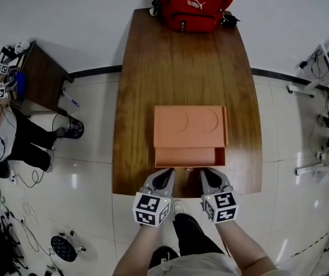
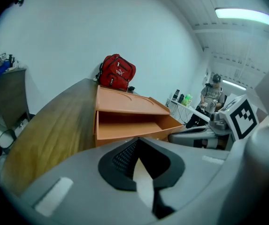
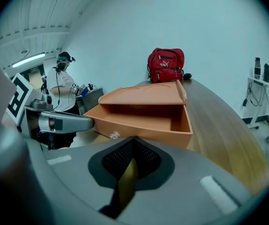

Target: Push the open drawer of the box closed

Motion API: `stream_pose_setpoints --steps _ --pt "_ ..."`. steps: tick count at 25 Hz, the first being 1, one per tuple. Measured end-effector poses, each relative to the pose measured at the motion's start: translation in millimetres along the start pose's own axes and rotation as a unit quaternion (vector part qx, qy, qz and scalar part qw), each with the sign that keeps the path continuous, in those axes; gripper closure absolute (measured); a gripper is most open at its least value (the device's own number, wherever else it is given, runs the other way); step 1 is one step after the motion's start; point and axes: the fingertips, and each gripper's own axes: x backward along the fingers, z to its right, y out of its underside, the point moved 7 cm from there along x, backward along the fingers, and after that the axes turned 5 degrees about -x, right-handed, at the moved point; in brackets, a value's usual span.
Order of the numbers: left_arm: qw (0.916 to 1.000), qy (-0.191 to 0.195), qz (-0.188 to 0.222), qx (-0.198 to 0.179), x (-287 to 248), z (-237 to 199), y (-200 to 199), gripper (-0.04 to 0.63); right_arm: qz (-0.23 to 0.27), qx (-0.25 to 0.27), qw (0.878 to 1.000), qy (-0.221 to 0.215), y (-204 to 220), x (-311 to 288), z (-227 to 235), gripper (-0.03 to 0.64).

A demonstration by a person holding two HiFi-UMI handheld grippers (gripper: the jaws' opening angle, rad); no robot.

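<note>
An orange box (image 1: 190, 125) sits mid-table with its drawer (image 1: 190, 156) pulled out toward me; the drawer looks empty. A small clear knob (image 3: 114, 135) sticks out of the drawer front. My left gripper (image 1: 165, 174) and right gripper (image 1: 209, 174) are both shut, side by side just short of the drawer front, one on either side of the knob. Whether the tips touch the drawer I cannot tell. The left gripper view has the drawer (image 2: 134, 125) right beyond my left gripper (image 2: 139, 142). The right gripper view shows the drawer (image 3: 143, 121) ahead of my right gripper (image 3: 133, 142).
A red backpack (image 1: 194, 4) rests at the far end of the wooden table (image 1: 147, 68). The table's near edge is under my grippers. A small side table (image 1: 41, 76) and a seated person (image 1: 3, 131) are off to the left on the tiled floor.
</note>
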Motion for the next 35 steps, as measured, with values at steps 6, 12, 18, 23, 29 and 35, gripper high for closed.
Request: stream_pose_setpoints --steps 6,12,18,23,29,35 --pt "0.9999 0.008 -0.006 -0.010 -20.3 -11.8 -12.7 0.589 0.002 0.000 1.000 -0.008 -16.3 -19.1 9.6 0.611" --pt "1.0000 0.008 0.001 -0.001 -50.8 -24.6 -26.3 0.589 -0.009 0.006 1.000 -0.008 -37.2 -42.8 25.6 0.609" --pt "0.9998 0.013 0.011 -0.005 -60.8 -22.7 -36.4 0.589 -0.011 -0.006 1.000 -0.006 -44.4 -50.2 28.6 0.609" --pt "0.9995 0.017 0.026 -0.006 -37.5 -14.3 -37.0 0.589 0.000 -0.006 1.000 -0.012 -46.9 -36.7 22.6 0.610" --pt "0.9922 0.001 0.094 -0.081 39.0 10.9 -84.2 0.589 0.087 0.109 0.990 -0.011 -70.5 23.4 -17.7 0.609" --pt "0.9719 -0.026 0.195 -0.129 133.6 45.0 -128.6 0.589 0.170 0.118 0.978 -0.012 -102.0 100.8 -61.4 0.609"
